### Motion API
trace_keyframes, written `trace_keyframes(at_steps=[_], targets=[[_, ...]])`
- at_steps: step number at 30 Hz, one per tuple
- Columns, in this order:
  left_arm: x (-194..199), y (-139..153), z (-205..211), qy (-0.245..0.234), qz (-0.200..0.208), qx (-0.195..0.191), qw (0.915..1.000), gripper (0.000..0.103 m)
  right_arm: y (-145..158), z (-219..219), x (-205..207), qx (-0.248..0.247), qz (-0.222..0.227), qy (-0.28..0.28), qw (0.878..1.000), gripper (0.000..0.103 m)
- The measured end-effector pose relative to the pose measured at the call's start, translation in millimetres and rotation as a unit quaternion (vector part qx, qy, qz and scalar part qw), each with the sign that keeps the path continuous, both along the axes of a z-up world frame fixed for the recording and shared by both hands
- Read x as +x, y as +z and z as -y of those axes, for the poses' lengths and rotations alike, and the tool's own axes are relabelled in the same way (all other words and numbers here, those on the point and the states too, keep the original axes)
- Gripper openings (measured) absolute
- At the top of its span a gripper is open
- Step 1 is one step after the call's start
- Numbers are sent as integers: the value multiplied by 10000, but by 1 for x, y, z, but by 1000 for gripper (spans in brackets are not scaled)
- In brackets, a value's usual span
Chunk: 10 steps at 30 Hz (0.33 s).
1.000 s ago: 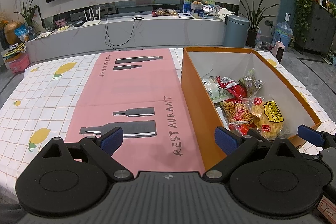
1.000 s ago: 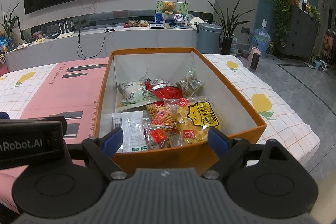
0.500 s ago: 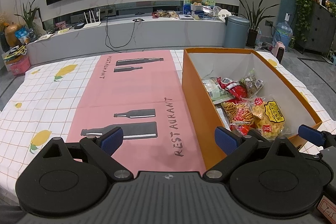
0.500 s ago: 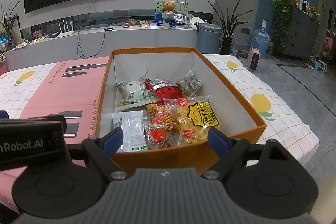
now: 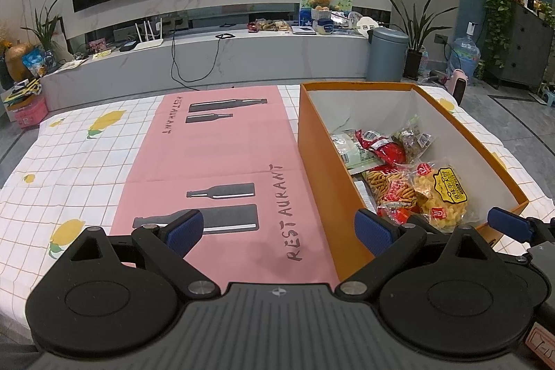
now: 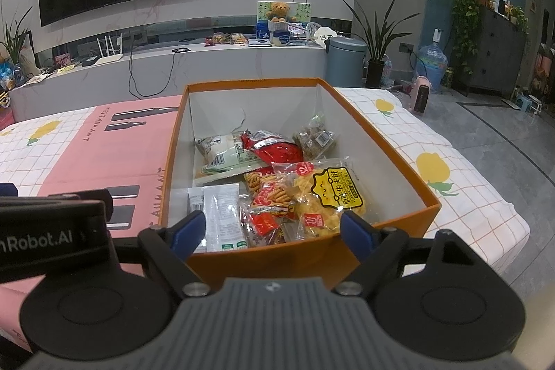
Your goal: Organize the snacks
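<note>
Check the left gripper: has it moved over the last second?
Yes, slightly. In the left wrist view the orange box and pink mat sit a little lower than before, so the left gripper rose or tilted up.

Matt black plastic is seen on the left tool [image 5: 277, 229] and right tool [image 6: 272, 229], with ribbed blue pads on the fingertips [image 5: 184, 227] and small bright metal pivot screws. The desk [image 5: 69, 162] is covered by a matt checked cloth, overlaid at centre frame by a smooth pink paper mat [image 5: 215, 155] creased along its folds. The box [image 6: 298, 257] is shown as orange card outside, matt white inside. The snack packets [image 6: 329, 196] are of glossy, crinkled plastic film, partly transparent.
</note>
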<state>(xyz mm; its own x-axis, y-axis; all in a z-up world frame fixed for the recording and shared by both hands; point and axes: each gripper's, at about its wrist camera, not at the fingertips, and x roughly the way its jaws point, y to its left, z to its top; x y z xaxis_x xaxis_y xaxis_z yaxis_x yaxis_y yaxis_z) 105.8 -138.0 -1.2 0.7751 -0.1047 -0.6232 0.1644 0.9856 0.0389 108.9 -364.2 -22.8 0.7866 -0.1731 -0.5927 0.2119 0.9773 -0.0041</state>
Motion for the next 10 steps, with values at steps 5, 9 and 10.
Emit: trace_keyframes(at_steps=[5, 9, 10], targets=[[0, 0, 0, 2, 7, -1, 10000, 103, 0, 0, 0, 0, 0, 1, 10000, 83], [2, 2, 0, -7, 8, -2, 10000, 103, 0, 0, 0, -3, 0, 0, 10000, 83], [1, 2, 0, -6, 7, -4, 10000, 103, 0, 0, 0, -4, 0, -1, 10000, 83]])
